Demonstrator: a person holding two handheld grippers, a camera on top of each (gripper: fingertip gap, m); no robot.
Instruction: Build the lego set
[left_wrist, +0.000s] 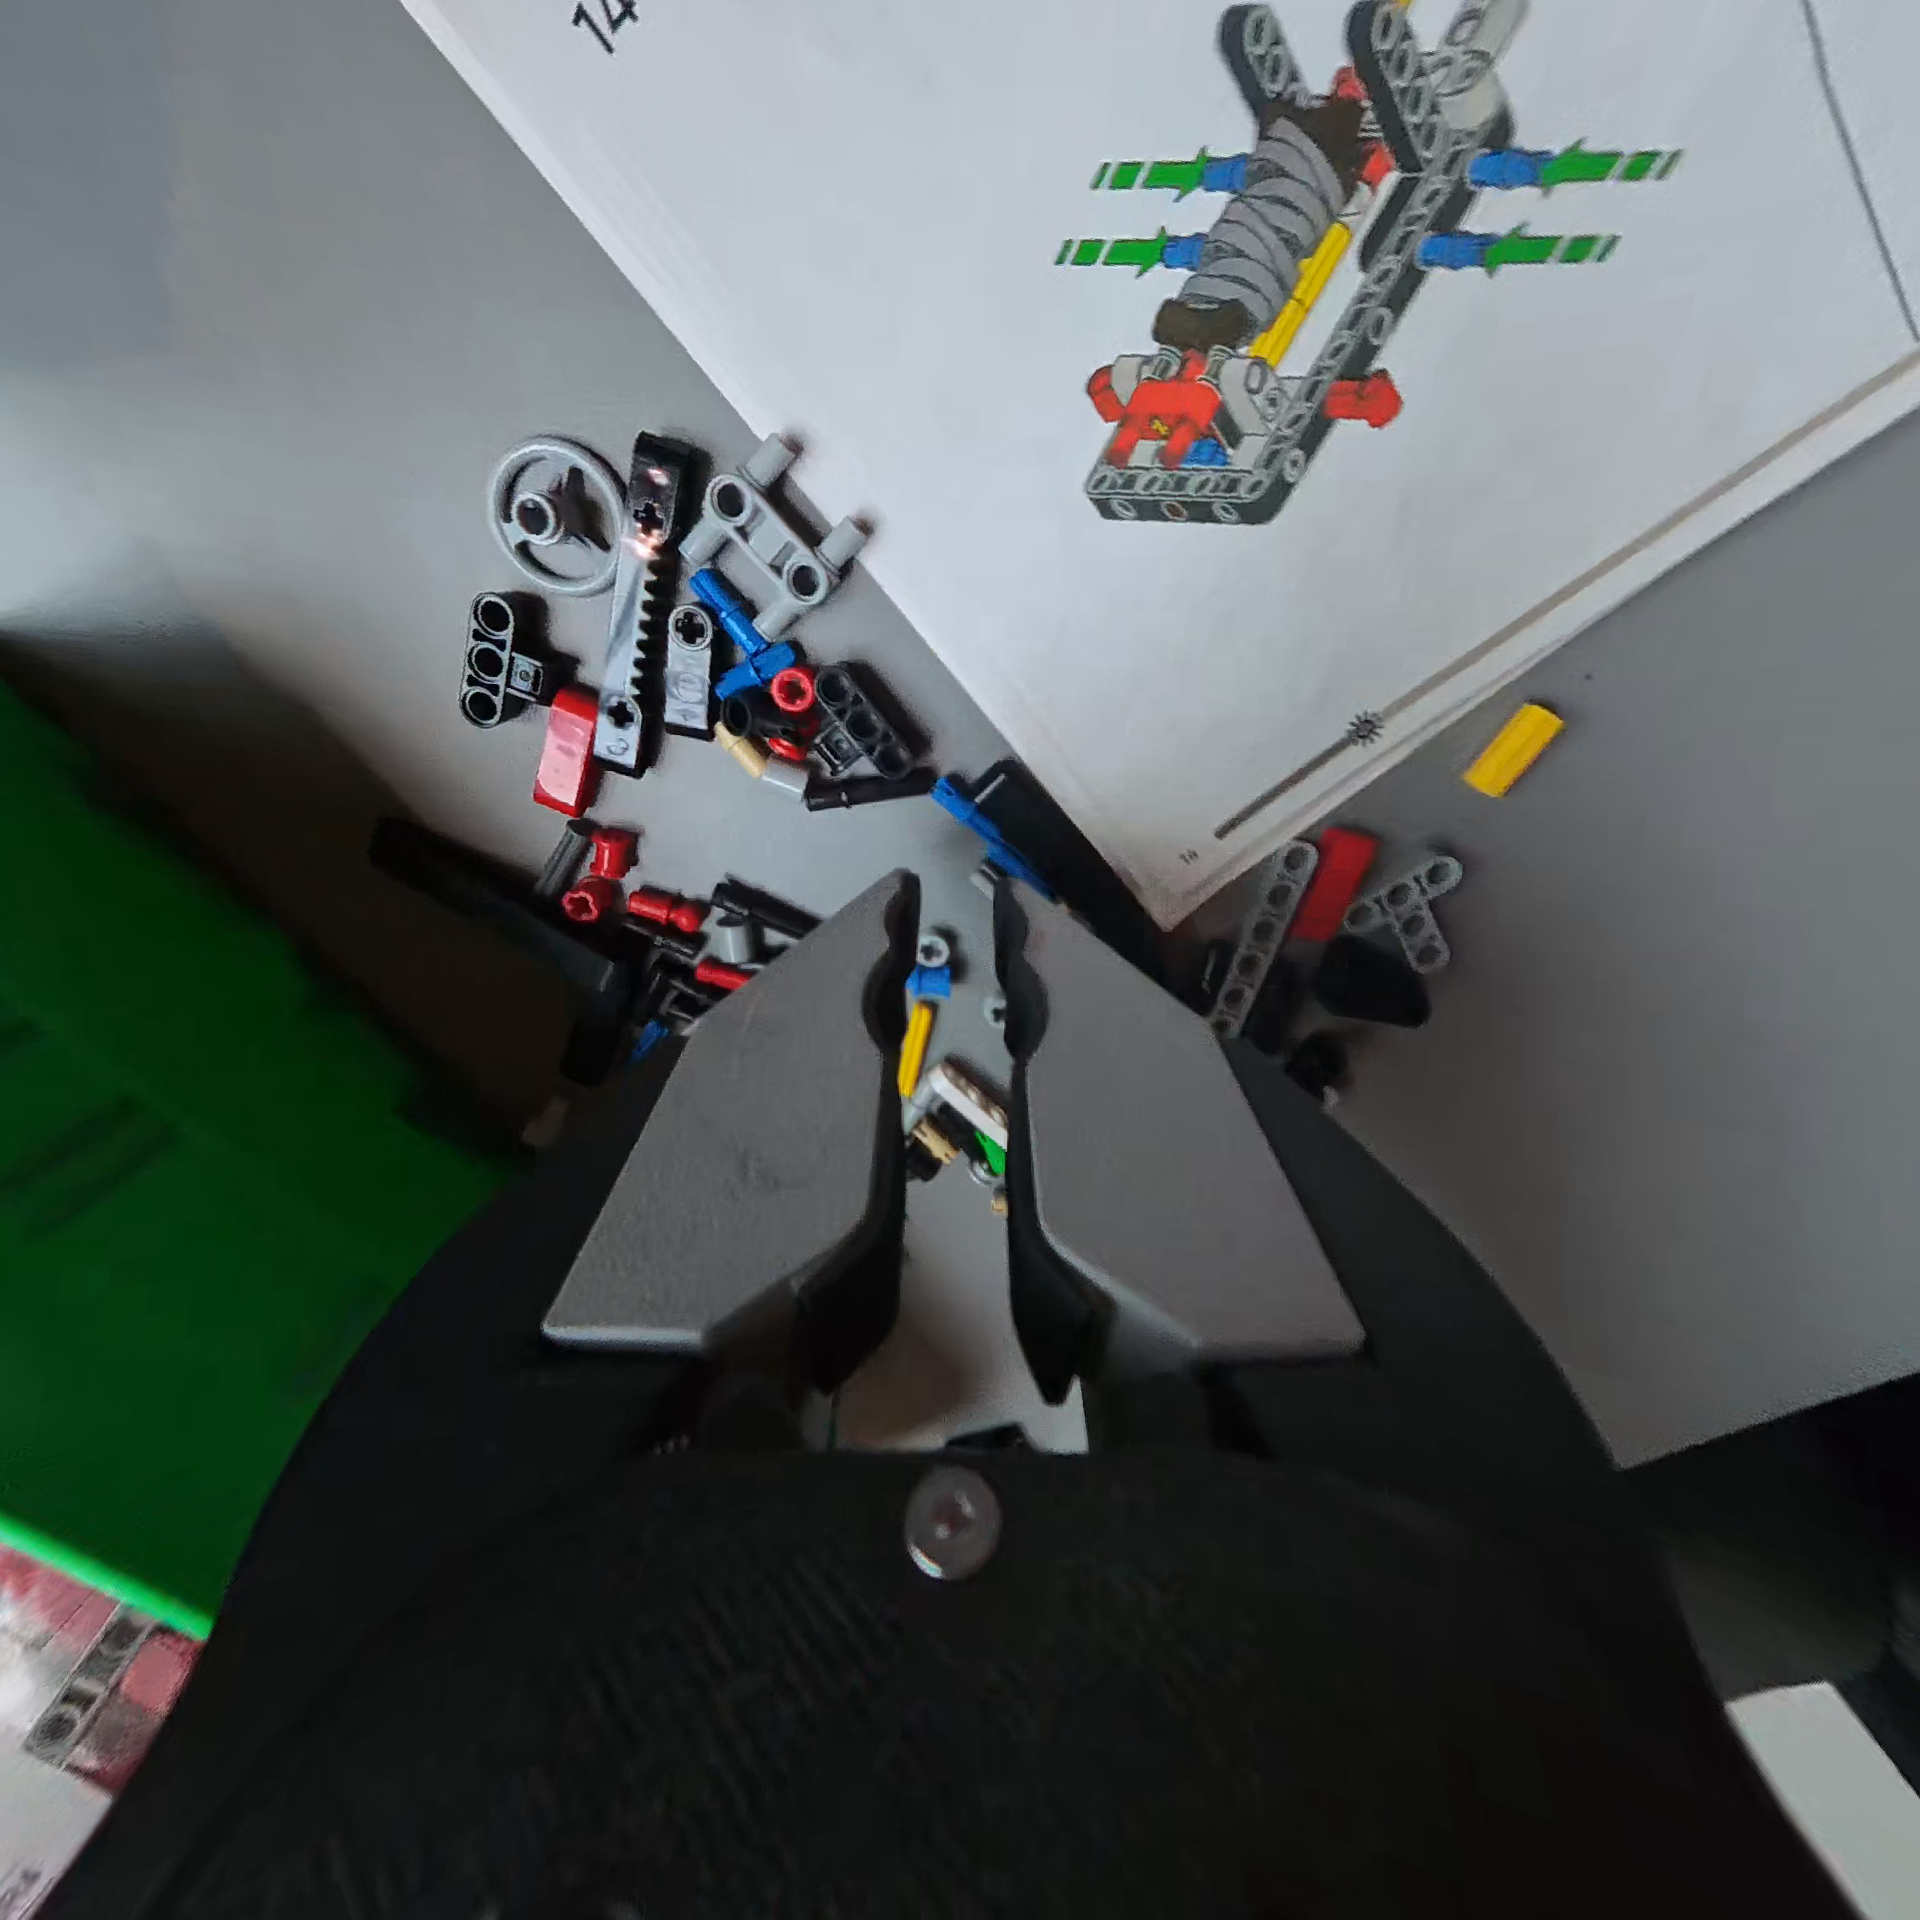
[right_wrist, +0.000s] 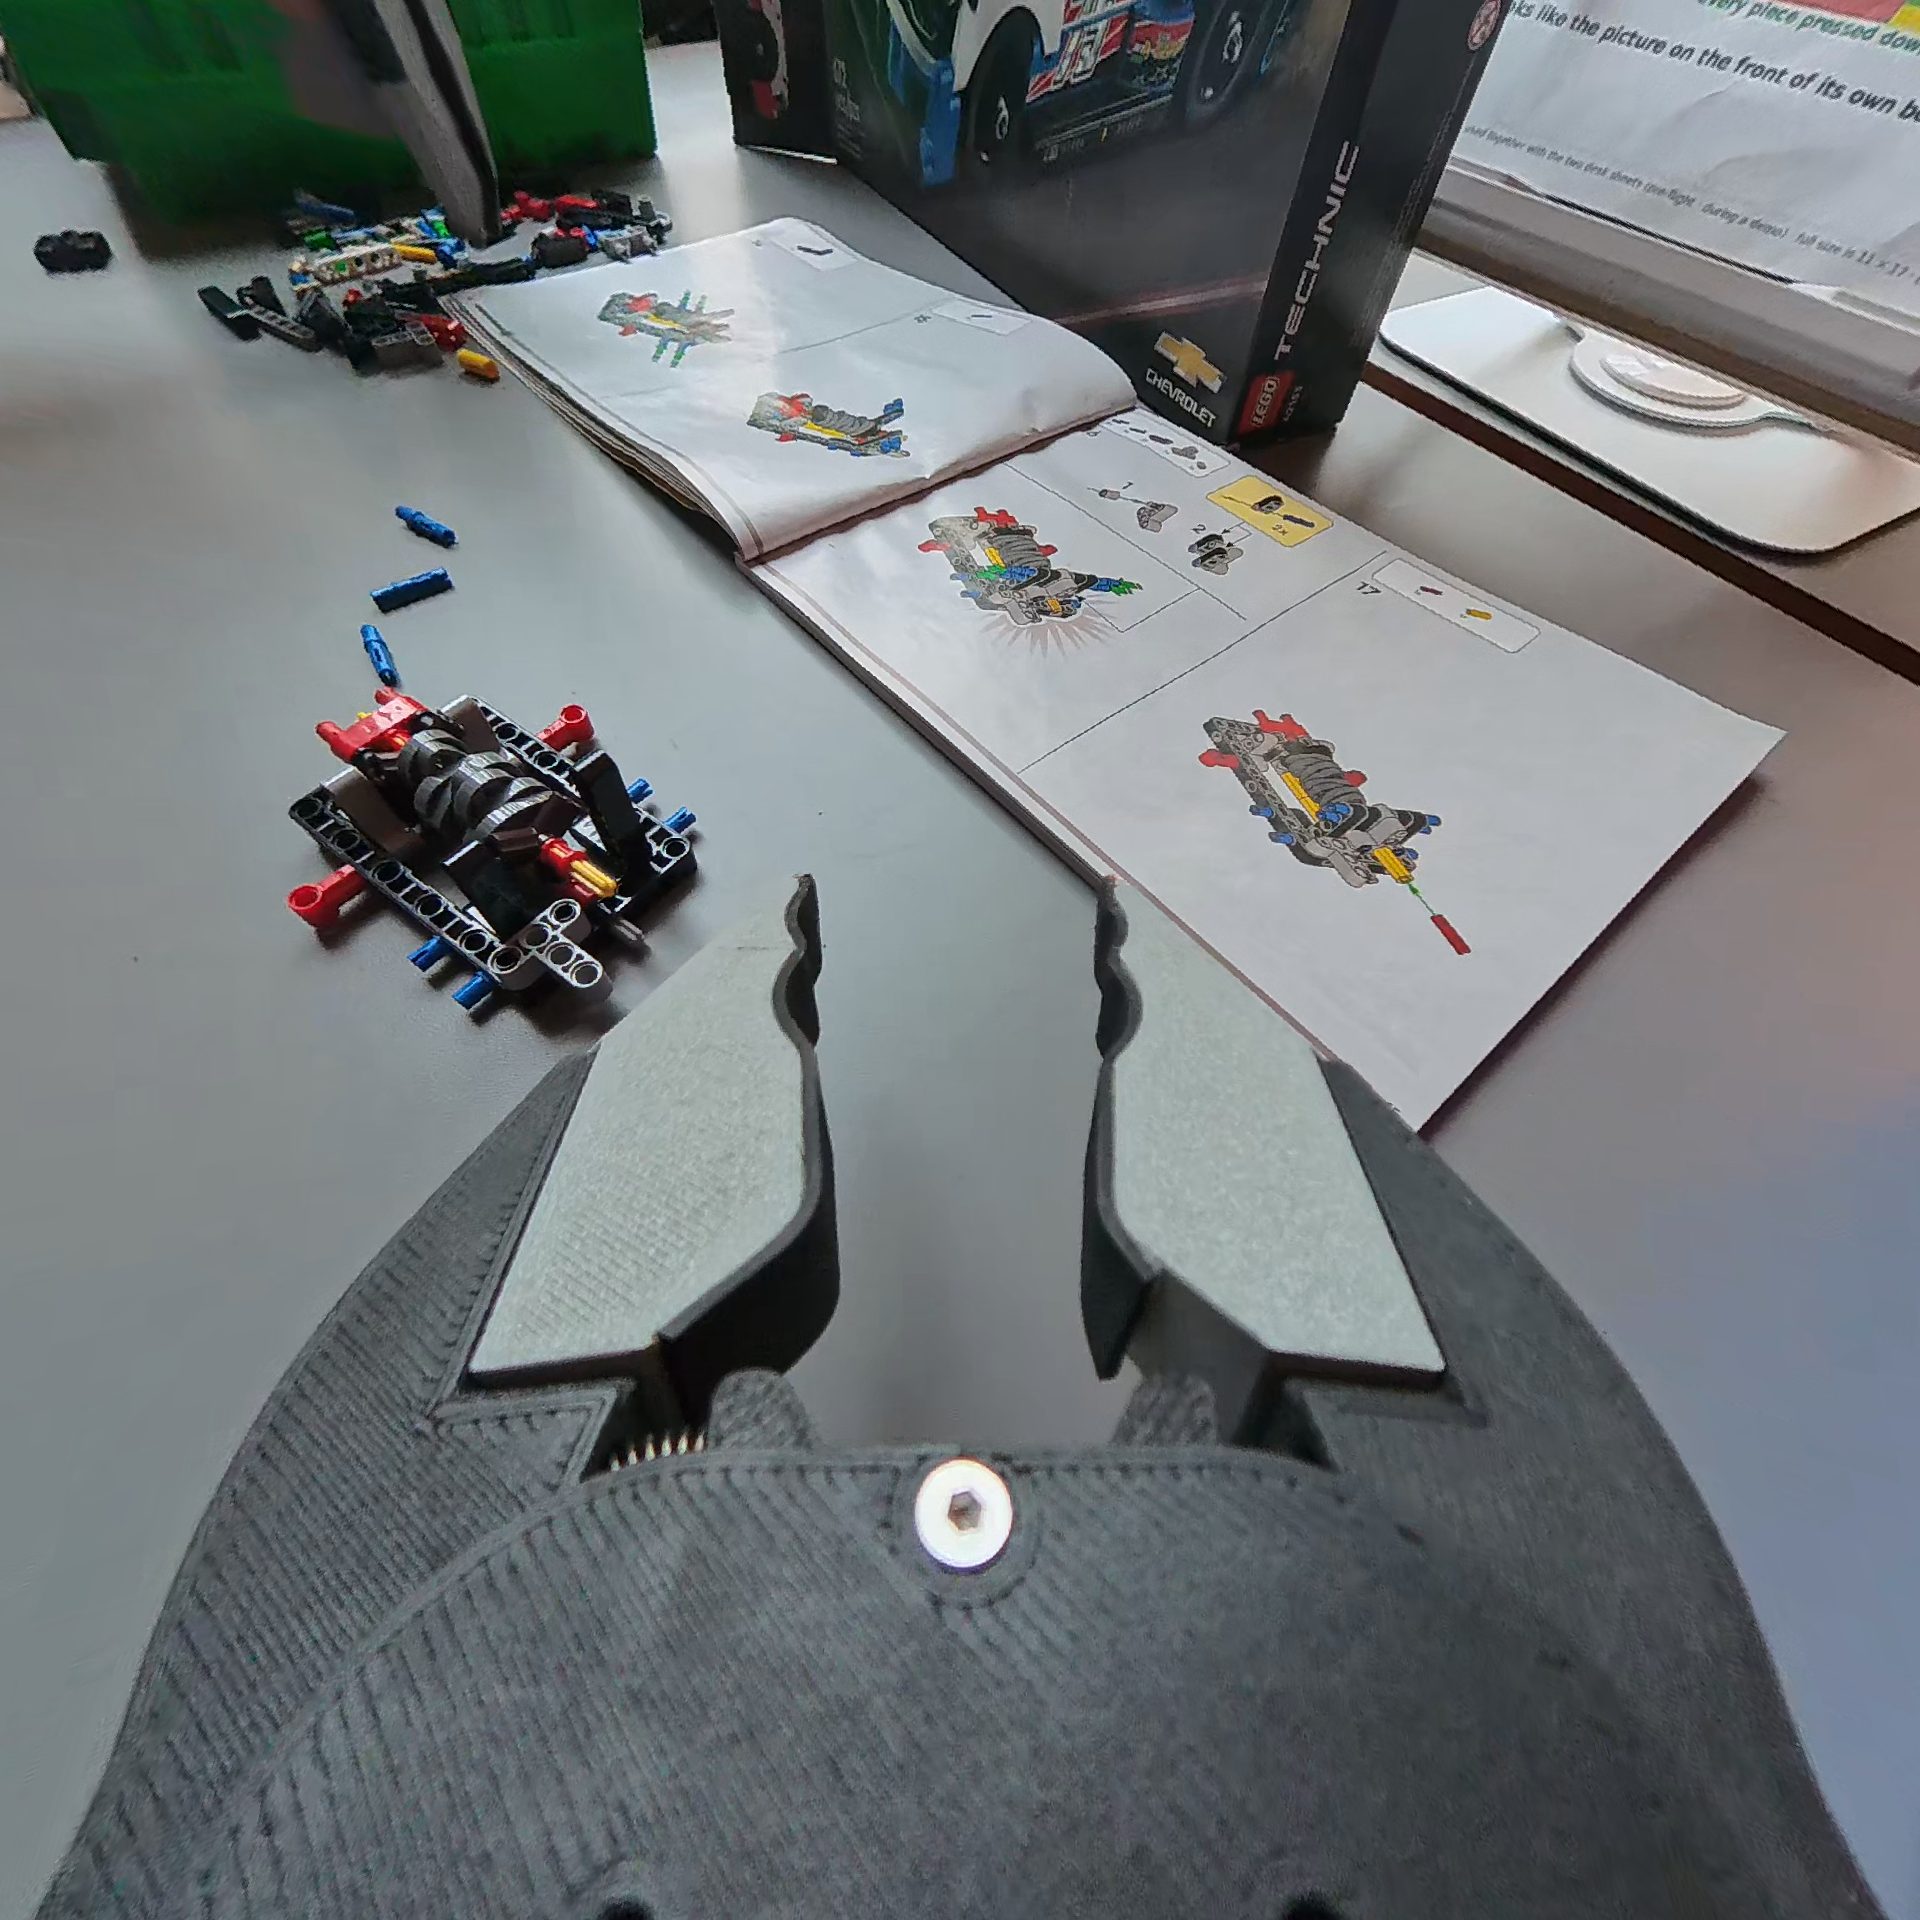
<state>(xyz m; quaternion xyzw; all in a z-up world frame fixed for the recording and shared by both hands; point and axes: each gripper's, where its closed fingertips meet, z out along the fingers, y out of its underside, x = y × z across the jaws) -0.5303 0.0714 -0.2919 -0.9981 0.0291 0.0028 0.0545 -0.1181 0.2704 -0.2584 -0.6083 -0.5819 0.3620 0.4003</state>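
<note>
A partly built black and grey Lego assembly (right_wrist: 478, 831) with red and blue pins lies on the grey table (right_wrist: 208, 1143), left of and beyond my right gripper (right_wrist: 956, 894). The right gripper is wide open and empty, a little above the table. Three loose blue pins (right_wrist: 410, 589) lie beyond the assembly. My left gripper (left_wrist: 954, 888) points down over the pile of loose parts (left_wrist: 675, 665). Its fingers stand a narrow gap apart, with small blue and yellow pieces (left_wrist: 920, 1023) showing on the table between them. It also shows far off in the right wrist view (right_wrist: 447, 125).
The open instruction booklet (right_wrist: 1143, 675) lies right of the assembly and borders the pile (left_wrist: 1039, 312). The set's box (right_wrist: 1143, 208) stands behind it. A green bin (right_wrist: 260, 104) sits behind the pile (left_wrist: 156, 1143). A yellow piece (left_wrist: 1512, 750) lies apart. My right fingertips sit around 45 cm from my left ones.
</note>
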